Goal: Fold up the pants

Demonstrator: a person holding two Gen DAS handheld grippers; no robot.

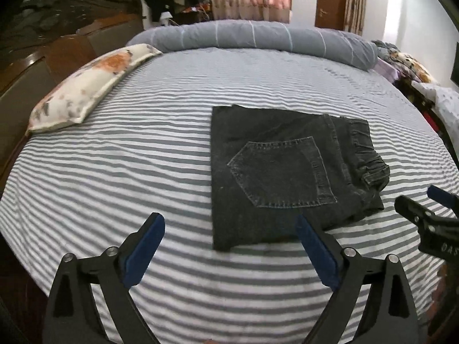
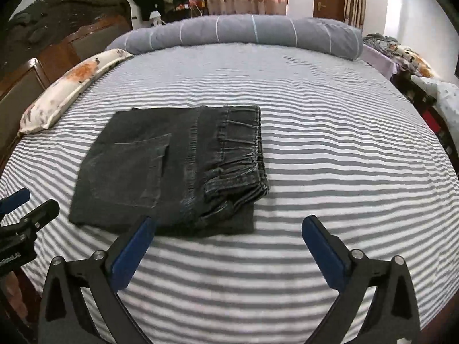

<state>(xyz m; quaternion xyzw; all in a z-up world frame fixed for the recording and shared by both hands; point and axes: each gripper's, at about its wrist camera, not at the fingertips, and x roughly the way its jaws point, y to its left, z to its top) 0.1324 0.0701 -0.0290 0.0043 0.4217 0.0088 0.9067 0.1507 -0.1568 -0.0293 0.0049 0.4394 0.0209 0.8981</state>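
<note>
Pants (image 1: 287, 172) sit folded into a compact rectangle mid-bed on the striped sheet (image 1: 143, 149), so your left gripper (image 1: 229, 240) and right gripper (image 2: 229, 243) hover nearside, jaws apart, holding nothing — fold looks done.

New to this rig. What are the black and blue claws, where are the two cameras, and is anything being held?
No robot here: a person holds a two-finger gripper in each hand, and each carries a fisheye camera looking along its fingers. One picture comes from the left gripper, the other from the right gripper. The blue parts are finger pads. On the striped bed lie dark pants, folded into a compact stack with a back pocket facing up. A floral pillow and a grey bolster lie at the edges. Both grippers are open, holding nothing.
</note>
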